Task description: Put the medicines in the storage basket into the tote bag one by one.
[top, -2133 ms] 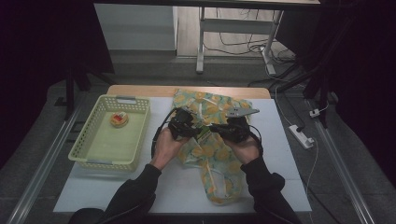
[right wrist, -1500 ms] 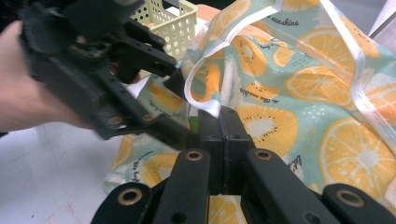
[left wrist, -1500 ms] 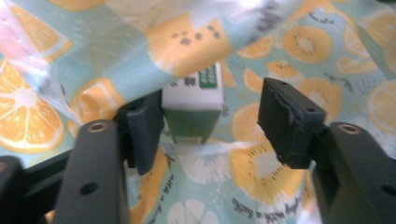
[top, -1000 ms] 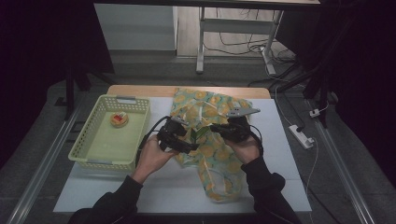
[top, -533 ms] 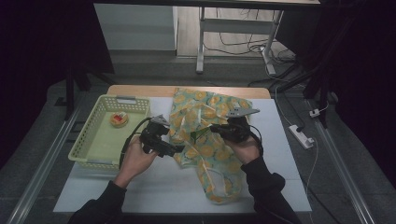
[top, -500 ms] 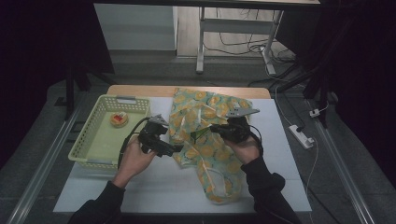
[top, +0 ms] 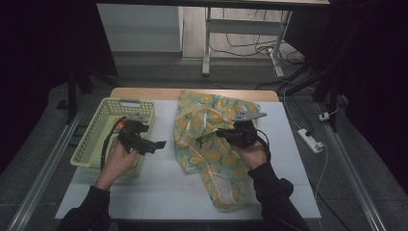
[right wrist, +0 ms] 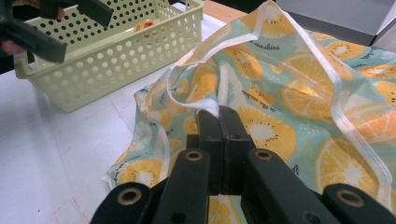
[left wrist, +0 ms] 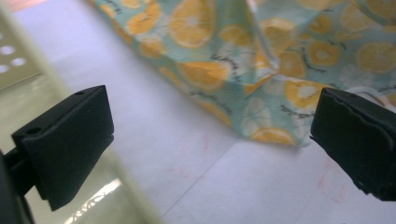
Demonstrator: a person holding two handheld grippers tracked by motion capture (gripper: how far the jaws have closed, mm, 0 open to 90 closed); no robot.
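Right gripper (right wrist: 218, 114) pinching orange-print bag (right wrist: 299, 93) (white hem), left gripper (left wrist: 210, 140) spread

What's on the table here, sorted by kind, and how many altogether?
Orange-print cloth bag: 1
Yellow-green basket: 1
Small orange item in the basket: 1
Hand-held claws: 2, left claw and right claw
Total: 5

A lab-like recording room: a white-topped table (top: 159, 192) on floor rails (top: 43, 159), dark curtains, loose cables (top: 250, 45), a power strip (top: 311, 140).
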